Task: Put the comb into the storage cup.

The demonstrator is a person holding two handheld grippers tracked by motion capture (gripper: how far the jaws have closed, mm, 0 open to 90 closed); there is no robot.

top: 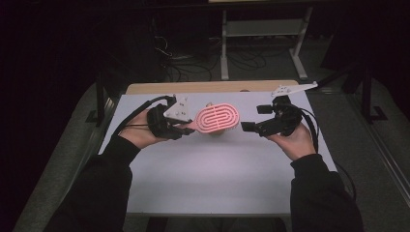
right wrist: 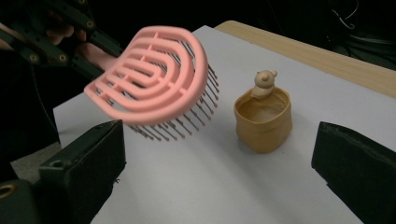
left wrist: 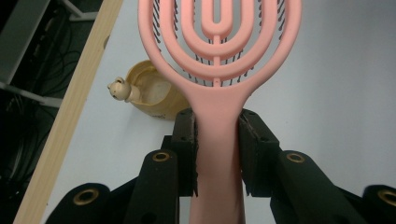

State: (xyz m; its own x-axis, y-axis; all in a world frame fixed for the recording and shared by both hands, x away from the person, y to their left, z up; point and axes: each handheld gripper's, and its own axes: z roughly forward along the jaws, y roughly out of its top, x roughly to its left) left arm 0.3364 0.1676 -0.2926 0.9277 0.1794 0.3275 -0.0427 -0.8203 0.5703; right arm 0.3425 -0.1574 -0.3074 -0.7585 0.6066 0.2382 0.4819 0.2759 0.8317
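High view: The left tongs (top: 186, 126) were clenched on the handle of a pink brush (top: 216, 117), held above the white table (top: 212, 164). The brush head lay roughly flat, ribbed back up, over the far middle of the table. A small tan cup (top: 216, 132) stood on the table directly under the brush head, mostly covered by it. The right tongs (top: 255, 118) were held above the right side of the table, pointed left toward the brush, apart from it, with nothing between the jaws.

Left gripper view: The left tongs (left wrist: 218, 140) gripped the brush (left wrist: 219, 56) at the neck of its handle, both black jaws pressed flat against its sides. The brush head extended away from the jaws, with dark bristles visible through its slots. The cup (left wrist: 154, 95) stood on the table (left wrist: 336, 93) beyond the jaws, left of the handle, with a small bear figure on its rim.

Right gripper view: The right tongs (right wrist: 219, 158) stood released, jaws wide apart and empty. Between them, farther off, the brush (right wrist: 149, 72) hung tilted, bristles down, clear of the table (right wrist: 210, 186). The cup (right wrist: 264, 119) stood upright just right of the bristles, not touching them. The left tongs (right wrist: 88, 49) held the brush handle at the far left.
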